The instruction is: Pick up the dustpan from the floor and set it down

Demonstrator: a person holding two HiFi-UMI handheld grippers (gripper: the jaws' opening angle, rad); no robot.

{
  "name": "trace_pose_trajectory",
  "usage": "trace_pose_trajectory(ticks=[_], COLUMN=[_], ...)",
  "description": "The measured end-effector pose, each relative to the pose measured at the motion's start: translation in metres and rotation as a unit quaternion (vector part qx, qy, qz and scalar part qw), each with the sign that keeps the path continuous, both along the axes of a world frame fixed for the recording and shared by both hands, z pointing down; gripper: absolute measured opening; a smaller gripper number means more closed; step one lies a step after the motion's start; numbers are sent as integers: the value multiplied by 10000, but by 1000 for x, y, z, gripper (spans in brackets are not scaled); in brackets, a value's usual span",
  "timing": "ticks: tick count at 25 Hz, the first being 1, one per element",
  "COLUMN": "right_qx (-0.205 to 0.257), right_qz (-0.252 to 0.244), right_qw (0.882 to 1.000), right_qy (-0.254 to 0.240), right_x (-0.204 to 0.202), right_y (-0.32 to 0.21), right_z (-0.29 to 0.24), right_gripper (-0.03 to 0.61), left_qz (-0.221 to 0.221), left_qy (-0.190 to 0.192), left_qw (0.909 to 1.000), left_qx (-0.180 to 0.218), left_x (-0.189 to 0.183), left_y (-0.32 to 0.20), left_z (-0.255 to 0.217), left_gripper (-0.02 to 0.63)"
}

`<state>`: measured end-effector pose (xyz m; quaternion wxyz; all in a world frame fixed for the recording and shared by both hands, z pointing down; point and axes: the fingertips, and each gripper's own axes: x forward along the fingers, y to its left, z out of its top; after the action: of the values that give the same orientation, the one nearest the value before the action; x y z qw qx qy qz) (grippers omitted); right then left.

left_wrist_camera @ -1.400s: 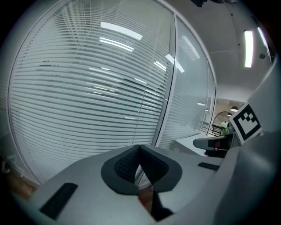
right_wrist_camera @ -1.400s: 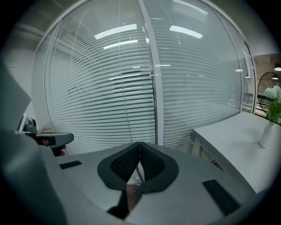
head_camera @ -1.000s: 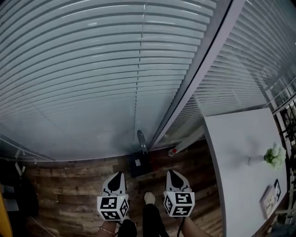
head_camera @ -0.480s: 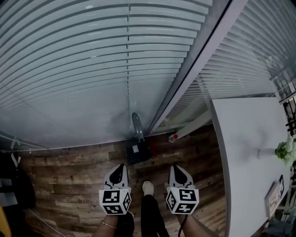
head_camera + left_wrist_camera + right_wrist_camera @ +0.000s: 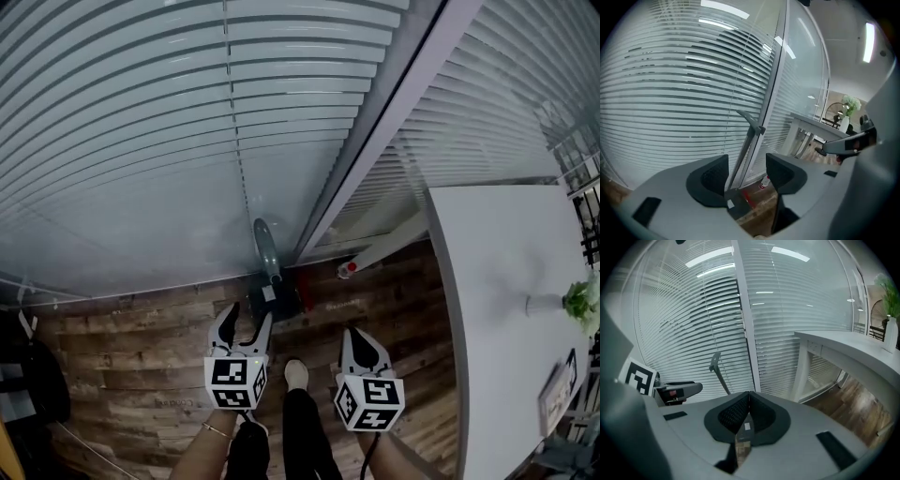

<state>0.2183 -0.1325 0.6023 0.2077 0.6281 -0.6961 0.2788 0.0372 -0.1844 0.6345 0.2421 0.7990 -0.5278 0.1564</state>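
The dark dustpan (image 5: 279, 302) stands on the wooden floor against the blinds, its long grey handle (image 5: 262, 246) leaning up the glass. My left gripper (image 5: 245, 325) hovers just in front of it; its jaws have just been opening and stand wide apart. In the left gripper view the handle (image 5: 746, 138) and pan (image 5: 736, 208) show through the gap of the left gripper (image 5: 746, 176), farther off and untouched. My right gripper (image 5: 361, 345) hangs to the pan's right, shut and empty. From the right gripper (image 5: 749, 411) the handle (image 5: 719, 373) appears to the left.
A small red-capped bottle (image 5: 349, 269) lies on the floor by the window frame post (image 5: 375, 159). A white table (image 5: 506, 281) with a vase of flowers (image 5: 579, 302) fills the right. The person's shoe (image 5: 296, 374) is between the grippers. A dark object (image 5: 28, 375) sits far left.
The left gripper's jaws have gone from shut to wide open. Both grippers have sunk and come closer to the dustpan, which now sits nearer the left gripper's tips.
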Motion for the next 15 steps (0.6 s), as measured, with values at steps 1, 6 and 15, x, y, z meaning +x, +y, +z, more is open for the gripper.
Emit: trace_pose_trajectory(ticks=[1,6,15], right_qx=[-11,-116,-230], right_qz=[12,110,252], right_qw=[10000,9999,9994], right_qy=[-7,-52,-51], right_x=[1,11,30], right_y=[-1,1,10], right_z=[4,17,33], right_gripper=[32,32,32], left_qz=[48,189,-234], left_qy=[-47,-108,-168], left_qw=[10000,9993,9985], left_qx=[53,294,456], left_x=[3,21,31], left_y=[-6,-37,-71], left_z=[6,22,40], left_gripper=[254,268,267])
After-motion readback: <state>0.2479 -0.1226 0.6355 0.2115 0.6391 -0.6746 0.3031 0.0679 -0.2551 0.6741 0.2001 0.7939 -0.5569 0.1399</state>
